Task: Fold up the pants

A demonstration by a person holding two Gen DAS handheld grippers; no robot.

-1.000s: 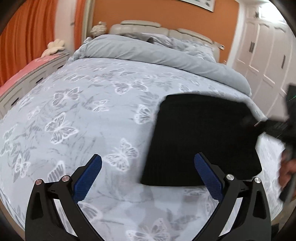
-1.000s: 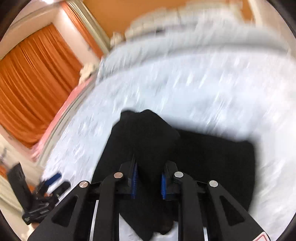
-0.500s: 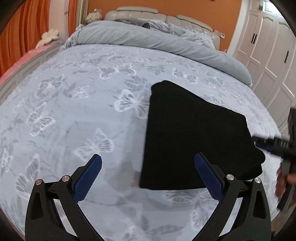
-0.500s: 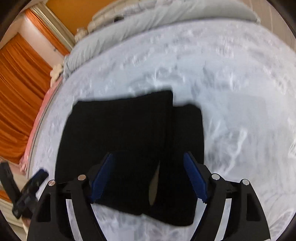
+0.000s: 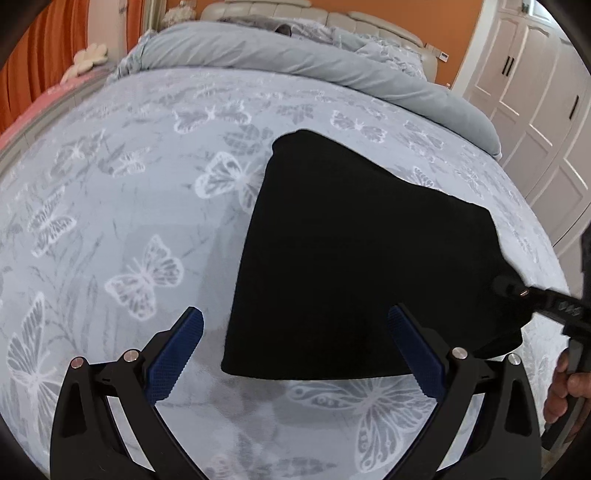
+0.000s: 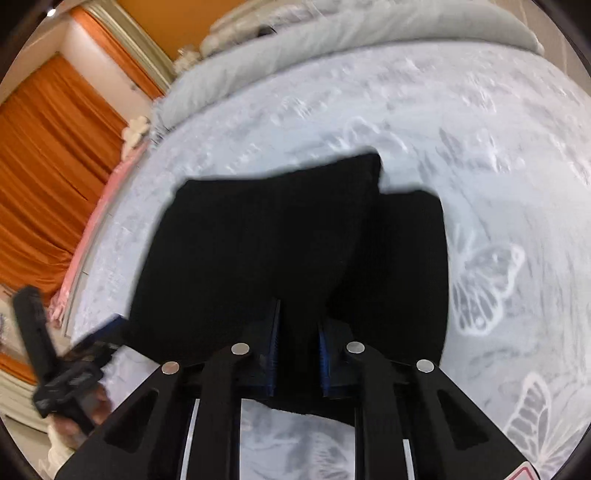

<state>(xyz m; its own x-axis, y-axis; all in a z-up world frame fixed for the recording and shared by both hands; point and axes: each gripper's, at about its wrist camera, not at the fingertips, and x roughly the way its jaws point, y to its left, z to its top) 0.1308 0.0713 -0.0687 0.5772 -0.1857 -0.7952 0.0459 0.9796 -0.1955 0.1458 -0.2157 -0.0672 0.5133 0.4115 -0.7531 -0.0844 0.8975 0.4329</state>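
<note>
Right hand-held gripper (image 6: 297, 349) pinches pants (image 6: 288, 240).

a wide bed (image 5: 110, 229) fills the room, its pale blue-grey cover printed with white butterflies. along the far edge of the bed lies a rolled grey duvet (image 5: 295, 62), and behind it a padded cream headboard (image 5: 332, 14) stands against an orange wall (image 5: 454, 22). orange curtains (image 6: 48, 155) hang beyond the bed's left edge, above what looks like a pink-topped ledge (image 5: 22, 122). white panelled wardrobe doors (image 5: 535, 103) stand past the right edge. daylight is soft and even.
</note>
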